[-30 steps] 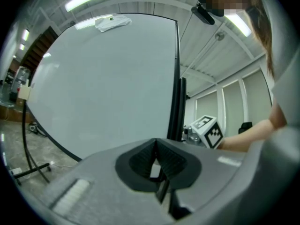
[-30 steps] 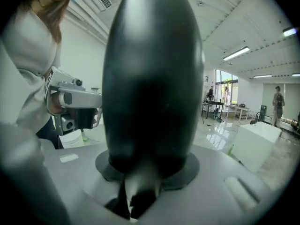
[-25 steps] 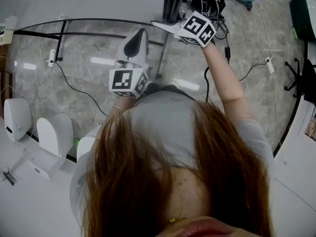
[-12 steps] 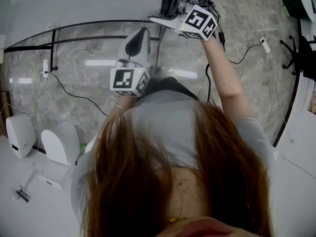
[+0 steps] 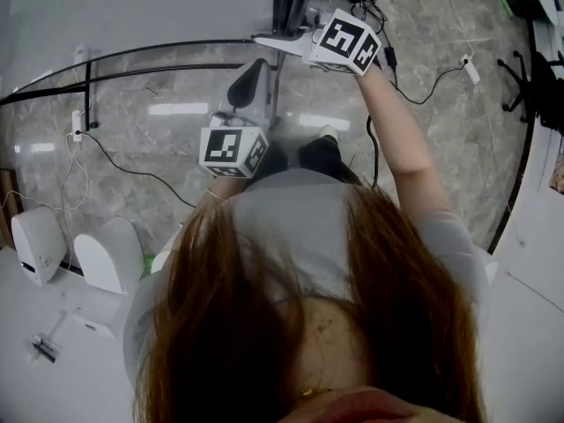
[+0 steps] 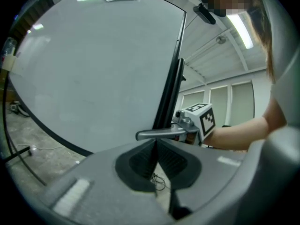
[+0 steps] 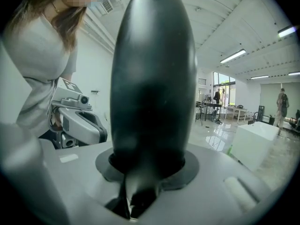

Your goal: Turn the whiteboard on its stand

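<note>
Black upright edge (image 7: 152, 78) of whiteboard (image 6: 93, 64) — my right gripper (image 5: 269, 39) clamped on it; left gripper (image 5: 249, 76), jaws together, empty — board face near, ahead-left.

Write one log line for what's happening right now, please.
step: turn whiteboard | right gripper: jaws shut on black edge | left gripper: jaws together, empty

You are in a big, bright office or lab hall. You can tell by the shiny stone floor (image 5: 176, 148), long ceiling lights (image 7: 233, 56), white desk (image 5: 26, 377), loose wires (image 5: 123, 159) and whiteboard (image 6: 93, 69).
</note>
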A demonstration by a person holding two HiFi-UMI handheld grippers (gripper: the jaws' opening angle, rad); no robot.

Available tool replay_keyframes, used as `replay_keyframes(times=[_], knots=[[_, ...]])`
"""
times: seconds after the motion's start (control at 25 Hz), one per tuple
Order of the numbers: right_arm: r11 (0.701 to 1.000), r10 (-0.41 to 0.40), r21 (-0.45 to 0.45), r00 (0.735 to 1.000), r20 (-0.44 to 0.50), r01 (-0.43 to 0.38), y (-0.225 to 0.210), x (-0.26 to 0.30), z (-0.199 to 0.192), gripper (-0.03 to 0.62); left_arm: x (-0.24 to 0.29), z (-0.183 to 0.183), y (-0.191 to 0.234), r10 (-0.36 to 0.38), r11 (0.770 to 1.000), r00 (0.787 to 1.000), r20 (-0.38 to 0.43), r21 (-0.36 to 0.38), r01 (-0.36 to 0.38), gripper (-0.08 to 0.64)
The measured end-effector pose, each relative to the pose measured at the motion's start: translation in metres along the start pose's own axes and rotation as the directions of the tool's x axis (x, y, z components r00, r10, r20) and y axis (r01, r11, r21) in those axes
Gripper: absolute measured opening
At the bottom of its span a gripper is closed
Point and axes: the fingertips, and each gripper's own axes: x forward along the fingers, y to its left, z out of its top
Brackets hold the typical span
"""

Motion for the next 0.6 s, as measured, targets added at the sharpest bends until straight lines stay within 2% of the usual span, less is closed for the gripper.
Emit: replay_keyframes(times=[0.24, 0.6], knots=[[0.999, 0.044, -0.008, 0.999, -0.011, -0.044, 0.013, -0.007, -0.003, 0.133, 0.002, 0.01, -0.014, 0.098, 0.995, 0.994, 0.048, 0.024, -0.099, 0.002], [0.997, 0.083, -0.003, 0.997, -0.009, -0.083, 0.033, -0.027, -0.009, 0.137, -0.001, 0.001, -0.046, 0.181, 0.983, 0.98, 0.079, 0.026, -0.184, 0.002]])
